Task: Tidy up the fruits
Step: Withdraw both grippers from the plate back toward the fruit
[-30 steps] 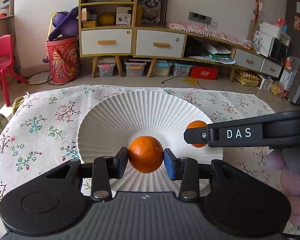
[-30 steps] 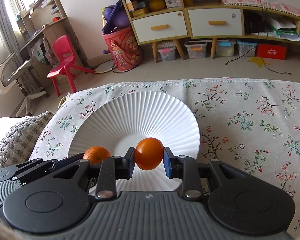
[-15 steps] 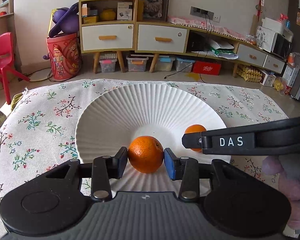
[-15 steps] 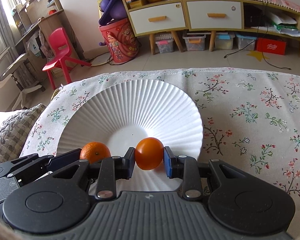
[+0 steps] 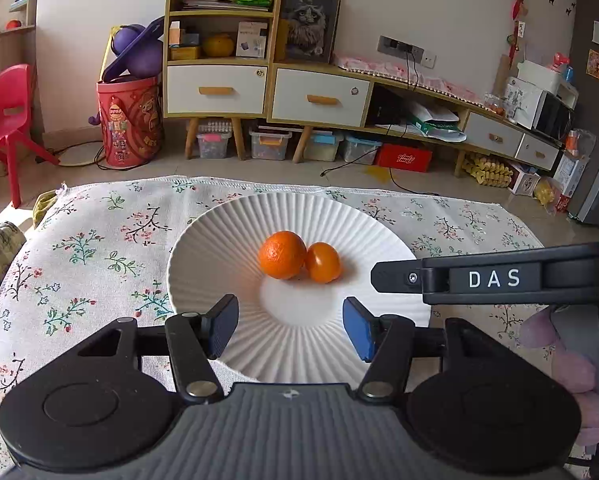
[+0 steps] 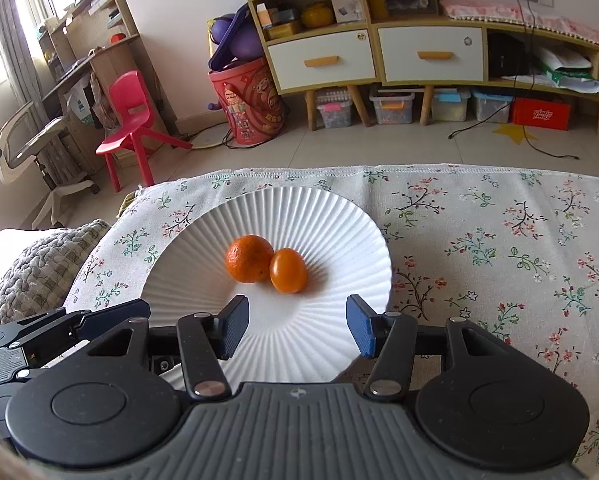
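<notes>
A dimpled orange (image 5: 282,254) and a smaller smooth orange fruit (image 5: 322,262) lie touching each other in the middle of a white ribbed plate (image 5: 227,232). They also show in the right wrist view, the orange (image 6: 248,258) left of the smooth fruit (image 6: 288,270), on the plate (image 6: 339,220). My left gripper (image 5: 290,328) is open and empty, above the plate's near rim. My right gripper (image 6: 297,330) is open and empty, also back over the near rim. Its side shows at the right of the left wrist view (image 5: 491,278).
The plate sits on a floral tablecloth (image 6: 499,240). A knitted cushion (image 6: 31,276) lies off the table's left edge. Beyond the table are a red chair (image 6: 135,120), a red bin (image 6: 251,100) and a shelf unit with drawers (image 6: 379,52).
Both grippers have opened and let go of their fruits, then drawn back. The two fruits now rest side by side on the plate.
</notes>
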Available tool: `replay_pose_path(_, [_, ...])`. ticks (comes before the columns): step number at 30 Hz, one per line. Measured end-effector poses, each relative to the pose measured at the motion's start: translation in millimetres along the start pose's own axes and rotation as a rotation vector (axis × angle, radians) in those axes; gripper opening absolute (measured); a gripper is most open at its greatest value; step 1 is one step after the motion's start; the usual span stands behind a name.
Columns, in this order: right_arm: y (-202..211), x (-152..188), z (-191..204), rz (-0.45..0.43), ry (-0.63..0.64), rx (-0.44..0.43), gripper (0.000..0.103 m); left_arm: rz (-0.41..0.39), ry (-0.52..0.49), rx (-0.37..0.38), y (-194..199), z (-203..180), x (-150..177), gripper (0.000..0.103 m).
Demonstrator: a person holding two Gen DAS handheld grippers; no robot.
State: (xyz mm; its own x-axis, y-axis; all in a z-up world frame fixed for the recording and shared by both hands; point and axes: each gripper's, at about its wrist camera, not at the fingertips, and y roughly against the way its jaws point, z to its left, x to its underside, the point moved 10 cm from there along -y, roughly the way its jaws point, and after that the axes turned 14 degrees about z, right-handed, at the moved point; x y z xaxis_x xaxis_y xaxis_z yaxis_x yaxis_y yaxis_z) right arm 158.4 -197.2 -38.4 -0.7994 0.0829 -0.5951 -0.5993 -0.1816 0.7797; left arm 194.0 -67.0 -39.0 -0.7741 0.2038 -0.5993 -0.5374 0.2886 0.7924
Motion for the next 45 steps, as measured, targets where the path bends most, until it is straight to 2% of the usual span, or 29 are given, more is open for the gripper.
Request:
replay_pose_path(3, [8, 3, 0, -0.011, 0.012, -0.009, 0.061, -0.004, 0.003, 0.004, 7, 1, 4, 0.053])
replay_pose_path(5, [11, 5, -2, -0.011, 0.028, 0.0, 0.061, -0.011, 0.004, 0.005, 12, 2, 6, 0.061])
replay_pose_path(11, [23, 16, -6, -0.019, 0.068, 0.01, 0.066, -0.01, 0.001, 0.021, 24, 2, 18, 0.072])
replay_pose_path(20, [35, 33, -9, -0.018, 0.112, 0.034, 0.07, -0.005, -0.018, 0.01, 35, 6, 36, 0.083])
replay_pose_path(26, [40, 40, -8, -0.022, 0.128, 0.032, 0.078, -0.007, -0.009, -0.001, 42, 10, 47, 0.092])
replay_pose_path(33, [36, 55, -6, -0.004, 0.164, 0.045, 0.084, 0.008, -0.02, -0.02, 44, 12, 60, 0.092])
replay_pose_path(45, [29, 74, -4, 0.029, 0.191, 0.062, 0.088, 0.068, -0.054, -0.034, 41, 8, 97, 0.092])
